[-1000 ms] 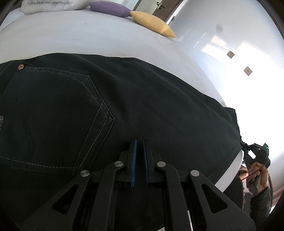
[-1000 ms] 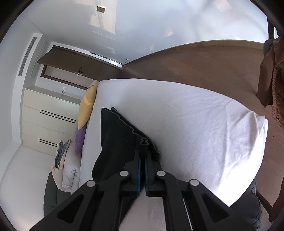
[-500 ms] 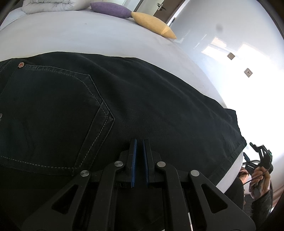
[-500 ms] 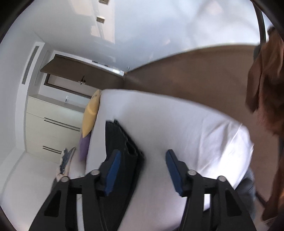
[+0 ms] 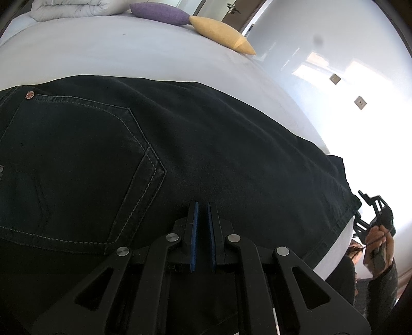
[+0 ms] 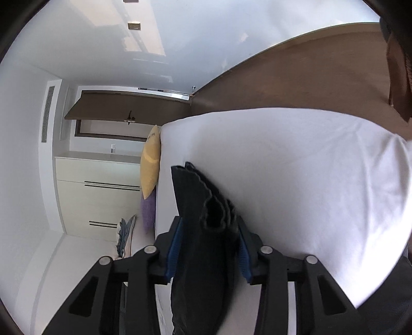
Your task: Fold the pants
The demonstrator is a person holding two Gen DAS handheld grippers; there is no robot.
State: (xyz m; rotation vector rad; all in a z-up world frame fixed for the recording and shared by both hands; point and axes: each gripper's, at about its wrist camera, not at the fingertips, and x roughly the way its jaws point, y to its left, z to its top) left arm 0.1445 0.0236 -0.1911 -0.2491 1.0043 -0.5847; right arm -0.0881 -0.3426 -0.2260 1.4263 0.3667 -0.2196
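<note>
Right wrist: your right gripper jaws just closing around pants hem, not yet pinching; left gripper clenched empty.

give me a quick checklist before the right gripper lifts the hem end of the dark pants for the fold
1. Right gripper straddles the hem of the dark denim pants: ok.
2. Right pads clamped on the hem: not ok; the jaws have just been closing, with gaps visible beside the cloth.
3. All hem layers between the jaws: cannot tell.
4. Left gripper shut at the seat end near the back pocket: ok; whether it pinches cloth, cannot tell.
5. Pants lie flat on the white bed sheet: ok.
6. Yellow cushion and purple cushion away from the pants: ok.
</note>
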